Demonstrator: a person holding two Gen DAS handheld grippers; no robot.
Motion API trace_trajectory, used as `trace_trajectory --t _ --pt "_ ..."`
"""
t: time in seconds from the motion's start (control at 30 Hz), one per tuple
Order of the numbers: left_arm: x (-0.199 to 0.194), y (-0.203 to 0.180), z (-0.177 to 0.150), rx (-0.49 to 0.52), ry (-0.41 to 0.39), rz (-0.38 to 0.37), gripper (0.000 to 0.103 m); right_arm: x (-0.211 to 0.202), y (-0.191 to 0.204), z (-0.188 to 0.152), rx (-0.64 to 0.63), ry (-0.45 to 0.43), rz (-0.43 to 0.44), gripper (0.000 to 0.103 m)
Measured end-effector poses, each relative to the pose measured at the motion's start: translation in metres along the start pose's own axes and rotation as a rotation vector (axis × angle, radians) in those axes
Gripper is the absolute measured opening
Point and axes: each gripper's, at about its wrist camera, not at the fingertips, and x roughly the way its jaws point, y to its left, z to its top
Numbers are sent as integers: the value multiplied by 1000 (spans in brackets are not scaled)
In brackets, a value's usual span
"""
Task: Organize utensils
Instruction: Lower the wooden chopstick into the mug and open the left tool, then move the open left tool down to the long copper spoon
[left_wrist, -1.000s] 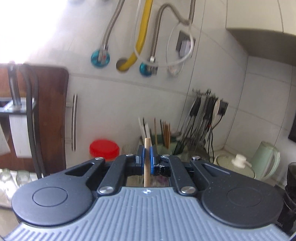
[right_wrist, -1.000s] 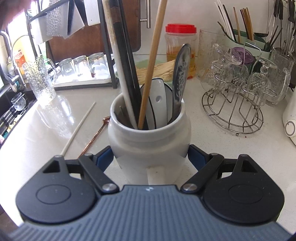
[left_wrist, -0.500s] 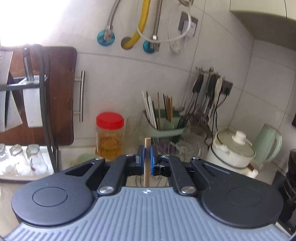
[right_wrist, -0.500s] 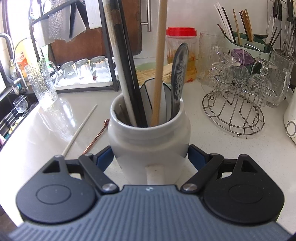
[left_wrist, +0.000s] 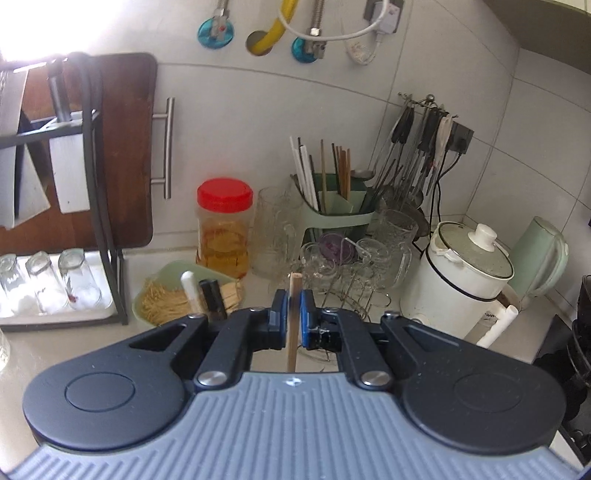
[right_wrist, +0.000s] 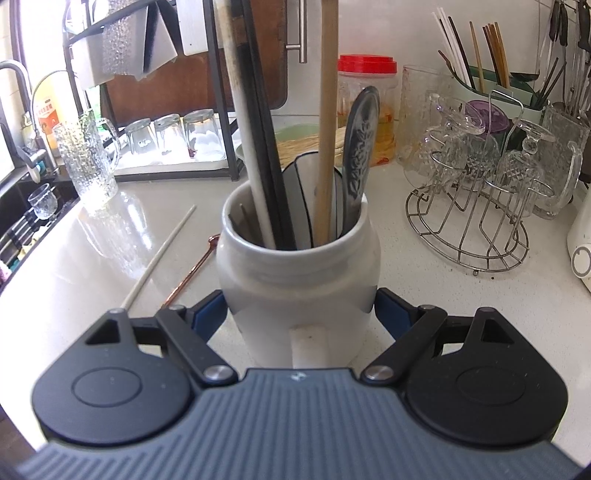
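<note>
Left tongs (left_wrist: 291, 314) clamp chopstick (left_wrist: 293, 332) | right tongs (right_wrist: 299, 310) grip crock (right_wrist: 299, 273)

Right hand-held gripper (right_wrist: 300, 312): clamps white jar (right_wrist: 297, 284).
Jar contents: wooden chopstick (right_wrist: 327, 122), upright.
Surface (right_wrist: 461, 314), ten o'clock: white chopstick (right_wrist: 159, 258).

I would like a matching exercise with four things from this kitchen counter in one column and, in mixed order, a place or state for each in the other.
Things:
1. wooden chopstick
2. white jar
3. white chopstick
4. patterned spoon

Places or states:
A. lying flat on the counter
B. standing in the jar, bowl end up
C. between the wide jaws of the right gripper
D. pinched in the left gripper

Pairs: 1-D, 2-C, 3-A, 4-B
</note>
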Motion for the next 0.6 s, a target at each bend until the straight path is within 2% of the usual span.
trace_trajectory --t 0.07,0.13,0.2,0.43,0.6 --pt "-4 3 3 9 5 9 13 0 0 0 -3 3 0 89" --pt "-13 6 5 27 -19 34 29 1 1 1 -5 9 -6 89" --pt "-24 16 8 19 -39 33 34 1 1 2 -9 15 -6 89" --pt "-57 61 7 -38 -60 103 35 3 3 3 -1 25 -18 89" --pt "-53 110 -17 -129 27 170 35 4 5 4 1 30 -31 89"
